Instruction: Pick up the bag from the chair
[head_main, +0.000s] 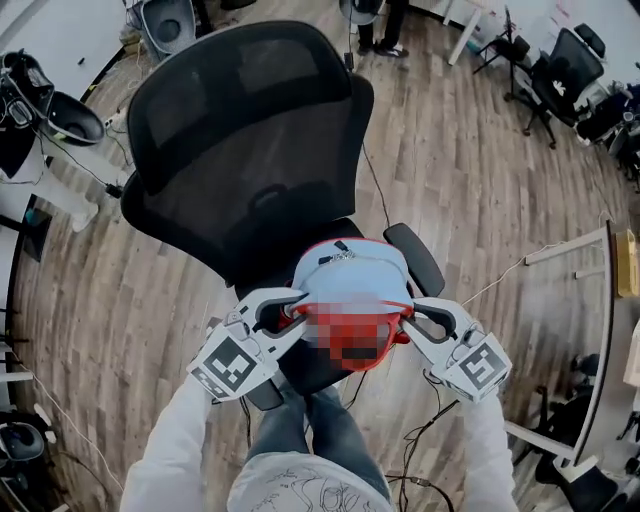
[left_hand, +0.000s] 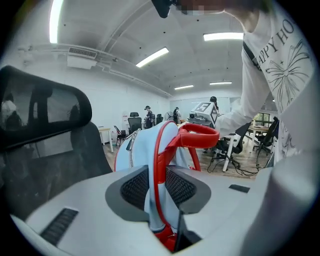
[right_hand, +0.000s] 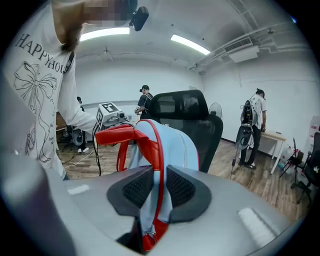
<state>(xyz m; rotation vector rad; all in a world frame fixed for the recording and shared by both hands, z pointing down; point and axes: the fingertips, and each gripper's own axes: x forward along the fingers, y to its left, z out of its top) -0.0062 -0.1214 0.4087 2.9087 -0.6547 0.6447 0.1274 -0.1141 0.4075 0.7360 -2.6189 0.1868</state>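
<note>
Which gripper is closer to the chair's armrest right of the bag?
Right. The right gripper grips the bag close to the armrest; the left gripper grips the bag's opposite side.

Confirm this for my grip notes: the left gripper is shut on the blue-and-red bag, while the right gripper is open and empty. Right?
No: the right gripper is also shut on the bag, as the right gripper view shows. The left gripper is shut on it, as you said.

White long sleeves (head_main: 165, 455) and a white top (head_main: 300, 490) printed with a black line-drawn bow and lettering, over what look like blue-grey jeans (head_main: 300, 425). The left gripper (head_main: 292, 312) and right gripper (head_main: 408, 320) are pale grey shells with dark ribbed pads (left_hand: 135, 187) and black-and-white marker cubes (head_main: 232, 366).
</note>
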